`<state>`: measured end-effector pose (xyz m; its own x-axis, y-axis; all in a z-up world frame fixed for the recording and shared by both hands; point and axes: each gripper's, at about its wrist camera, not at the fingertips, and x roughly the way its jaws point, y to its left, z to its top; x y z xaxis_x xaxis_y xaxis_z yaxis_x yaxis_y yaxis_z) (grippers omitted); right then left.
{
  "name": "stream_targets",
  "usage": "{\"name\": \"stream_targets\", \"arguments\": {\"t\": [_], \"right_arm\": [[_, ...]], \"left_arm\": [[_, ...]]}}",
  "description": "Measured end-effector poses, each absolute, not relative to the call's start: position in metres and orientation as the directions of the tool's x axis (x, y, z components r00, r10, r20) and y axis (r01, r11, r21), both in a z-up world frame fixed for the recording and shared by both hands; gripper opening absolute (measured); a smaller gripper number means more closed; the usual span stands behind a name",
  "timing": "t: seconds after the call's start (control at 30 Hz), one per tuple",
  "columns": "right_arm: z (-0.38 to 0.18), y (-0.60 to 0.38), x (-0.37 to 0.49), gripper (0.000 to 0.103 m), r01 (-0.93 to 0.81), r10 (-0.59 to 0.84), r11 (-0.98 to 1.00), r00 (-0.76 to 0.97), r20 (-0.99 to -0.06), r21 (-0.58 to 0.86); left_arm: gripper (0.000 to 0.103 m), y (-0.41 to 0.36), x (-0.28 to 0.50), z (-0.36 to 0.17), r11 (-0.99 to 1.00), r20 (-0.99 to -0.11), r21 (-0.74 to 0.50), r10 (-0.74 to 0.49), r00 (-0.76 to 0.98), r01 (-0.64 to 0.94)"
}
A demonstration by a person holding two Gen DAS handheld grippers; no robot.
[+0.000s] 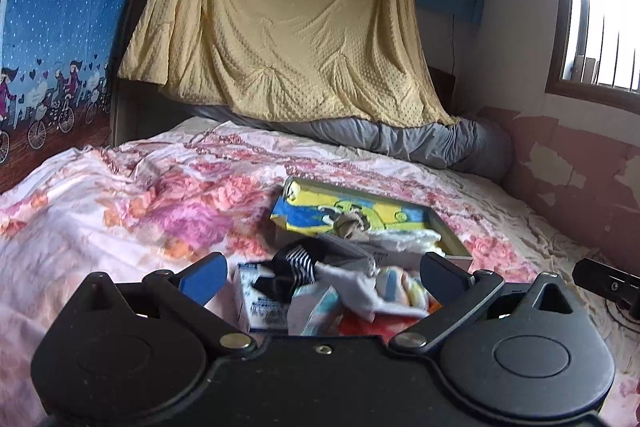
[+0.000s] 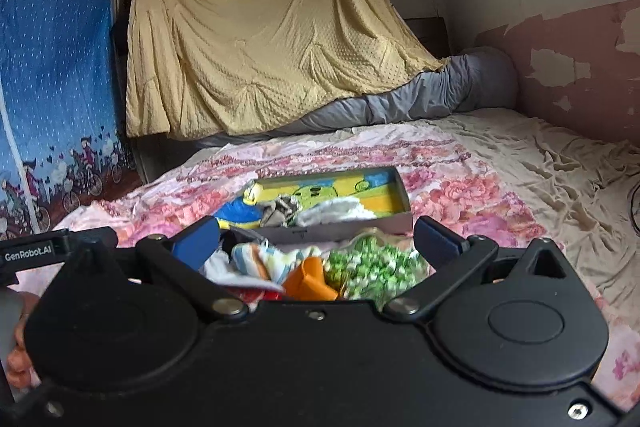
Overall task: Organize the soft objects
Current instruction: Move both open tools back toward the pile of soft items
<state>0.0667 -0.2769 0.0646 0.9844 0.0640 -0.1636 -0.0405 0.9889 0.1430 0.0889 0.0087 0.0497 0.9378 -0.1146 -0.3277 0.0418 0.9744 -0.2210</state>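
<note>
A: What are we sorting?

B: A heap of small soft things in the middle of the bed [image 1: 100,195], nearer its foot edge: a black-and-white striped sock [image 1: 298,261], a pale striped cloth [image 2: 256,259], an orange piece [image 2: 308,279] and a green-and-white bundle [image 2: 372,267]. Just behind the heap sits an open shallow box [image 2: 400,195] with a yellow and blue lining, and a few cloths are already inside it.

A: How will they handle?

B: I'd judge them light and limp. They'll sag and drag their neighbours along, so pinch a raised fold or a free corner, not the flat middle. The sock's bunched top looks like the easiest hold.

A: And the grippers?

B: The left gripper [image 1: 322,273] is spread wide with nothing between its fingers, poised over the sock side of the heap. The right gripper [image 2: 316,239] is likewise released and bare, over the orange and green side (its neighbour's black body pokes in at the frame's left edge).

A: Anything unclear?

B: Plenty. The near part of the heap is cut off by the gripper bodies. There's a small printed carton [image 1: 260,303] beside the sock whose label I can't read. The cloths overlap, so I can't tell where one ends.
</note>
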Motion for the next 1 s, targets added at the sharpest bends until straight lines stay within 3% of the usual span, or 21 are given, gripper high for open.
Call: {"name": "stream_targets", "arguments": {"t": [1.0], "right_arm": [[0.015, -0.252, 0.059, 0.103, -0.037, 0.061, 0.995, 0.963, -0.264, 0.095]], "left_arm": [[0.102, 0.025, 0.071, -0.004, 0.975, -0.431, -0.219, -0.124, 0.894, 0.029]]}}
